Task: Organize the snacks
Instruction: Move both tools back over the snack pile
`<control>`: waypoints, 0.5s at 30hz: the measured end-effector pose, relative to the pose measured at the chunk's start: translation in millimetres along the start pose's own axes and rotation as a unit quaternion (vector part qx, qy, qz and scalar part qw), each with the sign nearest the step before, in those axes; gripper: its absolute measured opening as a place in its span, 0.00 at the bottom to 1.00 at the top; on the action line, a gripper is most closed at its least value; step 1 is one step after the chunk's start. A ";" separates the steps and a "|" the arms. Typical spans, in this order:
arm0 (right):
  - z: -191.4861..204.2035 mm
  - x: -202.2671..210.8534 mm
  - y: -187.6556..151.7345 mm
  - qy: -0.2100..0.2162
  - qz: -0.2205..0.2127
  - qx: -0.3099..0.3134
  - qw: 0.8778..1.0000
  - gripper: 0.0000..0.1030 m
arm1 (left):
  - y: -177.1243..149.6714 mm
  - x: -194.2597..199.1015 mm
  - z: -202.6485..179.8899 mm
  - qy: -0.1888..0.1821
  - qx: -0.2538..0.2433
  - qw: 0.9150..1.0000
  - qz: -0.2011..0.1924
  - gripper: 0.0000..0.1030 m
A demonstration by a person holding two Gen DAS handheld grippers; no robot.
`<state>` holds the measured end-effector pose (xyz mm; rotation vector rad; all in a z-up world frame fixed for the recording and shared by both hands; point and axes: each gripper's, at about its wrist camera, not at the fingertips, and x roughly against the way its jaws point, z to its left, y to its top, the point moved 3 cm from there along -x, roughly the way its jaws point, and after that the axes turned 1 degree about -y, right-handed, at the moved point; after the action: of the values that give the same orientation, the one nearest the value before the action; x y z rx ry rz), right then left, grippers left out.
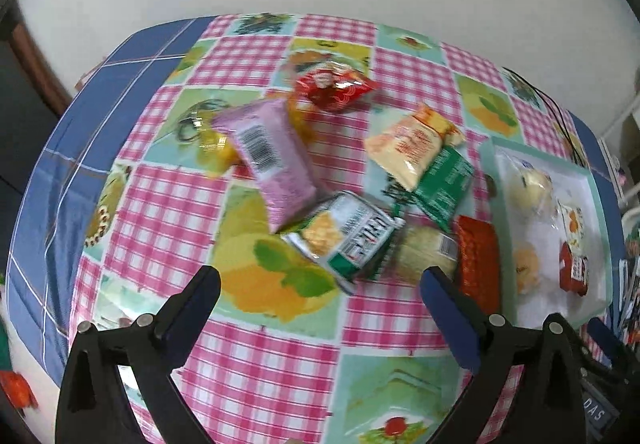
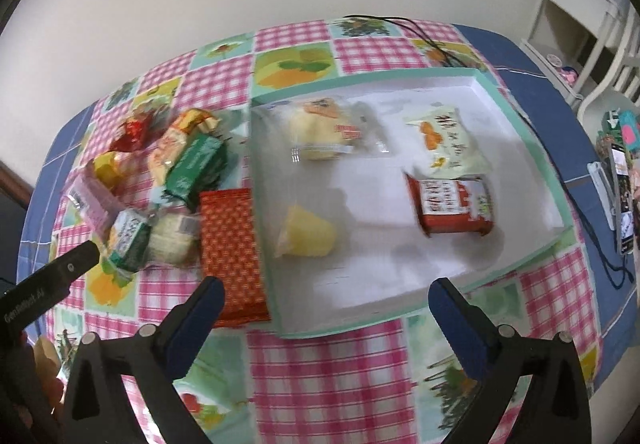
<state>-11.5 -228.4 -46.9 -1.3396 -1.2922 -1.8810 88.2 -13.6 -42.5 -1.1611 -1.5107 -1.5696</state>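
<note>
Pointing steeply down at the tabletop [image 1: 280, 364], the left tongs [image 1: 320, 284] stand spread wide with nothing between the pads, above the loose snack pile. The right tongs [image 2: 326, 294] tilt down the same way, also spread and empty, over the near rim of the tray [image 2: 520, 116].

Landmark: the tray, a shallow white box with a mint edge. Inside it lie a bun [image 2: 320, 136] at the far left, a jelly cup [image 2: 308, 232] on its side at the near left, a pale bag [image 2: 448, 142] far right, and a red pack [image 2: 452, 208] just before that bag, its long axis running across the tray.

Touching the tray's left wall lies an orange pack [image 2: 230, 252], long axis along that wall. Further left sit a green pack [image 1: 352, 236] and a pink pack [image 1: 276, 160], the pink one lying slantwise to the tray.
</note>
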 end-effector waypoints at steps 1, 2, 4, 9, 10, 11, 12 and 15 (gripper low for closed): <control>5.7 -0.4 0.3 0.004 0.001 0.003 1.000 1.00 | 1.0 0.5 6.4 0.001 0.007 1.000 -0.001 0.97; 10.5 -0.9 0.8 0.006 0.001 0.005 1.000 1.00 | 2.1 0.5 12.8 0.003 0.013 1.000 -0.001 0.97; 23.0 -1.3 0.8 0.010 0.002 0.012 1.000 1.00 | 3.5 -0.2 22.5 0.006 0.022 1.000 0.001 0.97; 56.2 -4.3 0.4 0.039 0.005 0.025 0.999 1.00 | 8.0 -1.8 48.6 0.007 0.048 0.999 0.004 0.97; 63.2 -5.0 -0.1 0.049 0.005 0.027 0.998 1.00 | 9.2 -1.9 54.8 0.010 0.055 0.998 0.002 0.97; 70.0 -5.7 -0.4 0.056 0.005 0.031 0.998 1.00 | 9.7 -1.8 58.8 0.012 0.059 0.998 0.002 0.97; 78.7 -6.2 -0.8 0.063 0.004 0.038 0.997 1.00 | 10.5 -2.0 64.3 0.016 0.065 0.998 0.001 0.97; 96.2 -8.9 -1.6 0.068 -0.001 0.057 0.996 0.99 | 11.1 -3.9 73.4 0.018 0.076 0.997 0.003 0.97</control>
<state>33.5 -142.9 -48.8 -1.1331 -1.3103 -1.8364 110.9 57.1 -46.1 -1.0453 -1.5721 -1.4361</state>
